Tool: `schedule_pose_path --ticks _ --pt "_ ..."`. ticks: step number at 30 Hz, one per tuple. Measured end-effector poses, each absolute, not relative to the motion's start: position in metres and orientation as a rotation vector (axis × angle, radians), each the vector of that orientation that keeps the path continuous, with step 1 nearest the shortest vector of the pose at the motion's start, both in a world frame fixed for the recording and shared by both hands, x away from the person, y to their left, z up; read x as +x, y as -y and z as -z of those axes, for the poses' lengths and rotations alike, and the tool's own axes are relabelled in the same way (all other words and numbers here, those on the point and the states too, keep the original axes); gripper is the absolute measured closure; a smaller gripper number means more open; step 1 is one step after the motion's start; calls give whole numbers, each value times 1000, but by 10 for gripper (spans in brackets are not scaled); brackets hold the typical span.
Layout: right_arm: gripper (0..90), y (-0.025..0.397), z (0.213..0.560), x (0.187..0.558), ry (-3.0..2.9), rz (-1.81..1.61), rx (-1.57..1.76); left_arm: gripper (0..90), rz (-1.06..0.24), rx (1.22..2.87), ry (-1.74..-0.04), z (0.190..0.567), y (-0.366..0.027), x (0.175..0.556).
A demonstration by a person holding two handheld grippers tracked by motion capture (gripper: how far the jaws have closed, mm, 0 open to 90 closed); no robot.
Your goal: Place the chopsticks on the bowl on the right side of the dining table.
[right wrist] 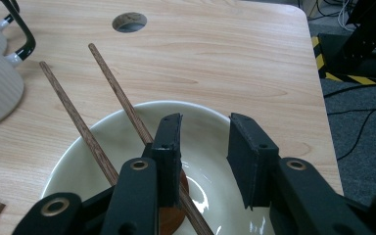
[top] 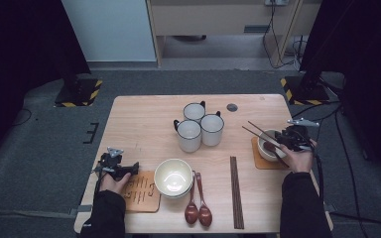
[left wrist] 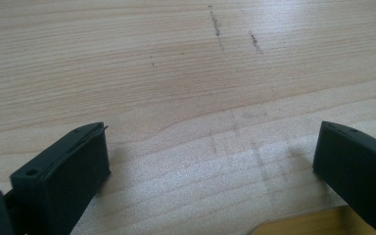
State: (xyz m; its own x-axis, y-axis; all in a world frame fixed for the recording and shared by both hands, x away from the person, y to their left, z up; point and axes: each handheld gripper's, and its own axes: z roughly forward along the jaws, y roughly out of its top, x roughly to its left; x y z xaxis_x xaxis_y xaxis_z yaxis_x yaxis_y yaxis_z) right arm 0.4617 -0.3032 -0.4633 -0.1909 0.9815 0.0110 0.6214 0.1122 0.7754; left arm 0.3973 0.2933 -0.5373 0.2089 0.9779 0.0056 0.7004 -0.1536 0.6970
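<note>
At the table's right, a small cream bowl (top: 265,148) sits on a wooden coaster (top: 258,162). Two brown chopsticks (top: 256,131) lean across its rim, and a dark wooden spoon (right wrist: 169,221) lies inside. My right gripper (top: 279,143) hovers just over this bowl (right wrist: 103,128), open, with nothing between the jaws (right wrist: 205,122); its left jaw is next to one chopstick (right wrist: 115,93). My left gripper (top: 134,167) is low over the table at the front left, open wide over bare wood (left wrist: 213,132). A corner of a slotted coaster (left wrist: 298,226) lies just below it.
Three white mugs (top: 198,126) cluster at the table's middle back. A larger cream bowl (top: 172,177) stands front centre beside the slotted coaster (top: 141,191), with two wooden spoons (top: 198,210) and a chopstick pair (top: 235,193) to its right. A cable hole (top: 232,107) is behind.
</note>
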Motion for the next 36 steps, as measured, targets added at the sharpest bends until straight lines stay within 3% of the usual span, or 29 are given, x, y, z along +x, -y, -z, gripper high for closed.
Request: schedule_pose_path --ticks 36 --pt "641 294 470 461 -2009 -877 1492 0 -636 1922 -1552 537 -293 397"
